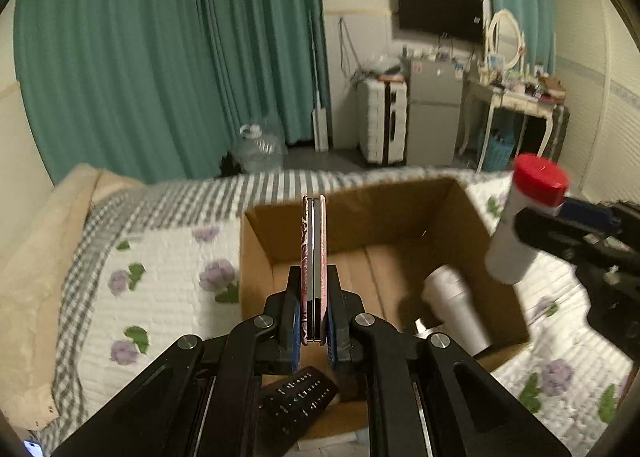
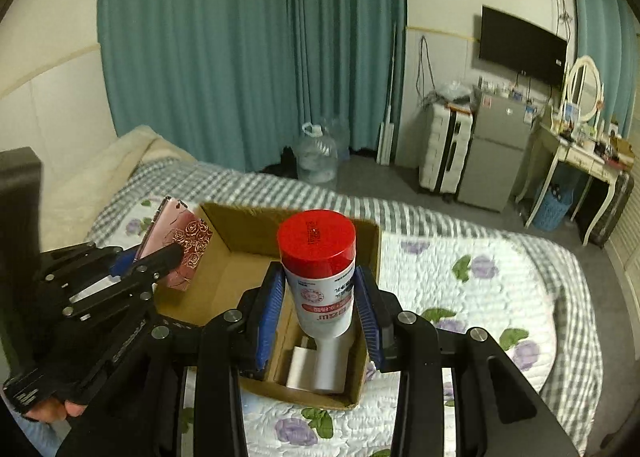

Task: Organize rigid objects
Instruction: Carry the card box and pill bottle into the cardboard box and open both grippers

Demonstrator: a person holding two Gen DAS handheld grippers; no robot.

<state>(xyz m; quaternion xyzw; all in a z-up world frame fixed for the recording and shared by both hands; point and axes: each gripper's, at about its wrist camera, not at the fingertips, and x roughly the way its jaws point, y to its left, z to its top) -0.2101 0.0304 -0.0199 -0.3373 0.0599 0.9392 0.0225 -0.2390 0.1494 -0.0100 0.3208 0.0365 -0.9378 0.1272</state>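
Note:
An open cardboard box [image 1: 280, 233] [image 2: 236, 225] sits on the quilted bed. My left gripper [image 1: 313, 289] [image 2: 172, 253] is shut on a flat pink case with a rose pattern [image 1: 314, 241] [image 2: 180, 245], held edge-up over the box's left part. My right gripper [image 2: 320, 289] [image 1: 532, 217] is shut on a white bottle with a red cap [image 2: 320, 269] [image 1: 524, 213], held upright above the box's right side. A white cup [image 1: 456, 305] [image 2: 328, 365] lies inside the box beside a pale flat item [image 2: 300, 367].
A dark remote-like object [image 1: 298, 397] lies low under my left gripper. The bed's floral quilt [image 2: 472, 297] spreads right of the box. Beyond the bed are green curtains, a water jug [image 2: 316, 157], a fridge [image 2: 492, 153] and a dressing table [image 2: 580, 153].

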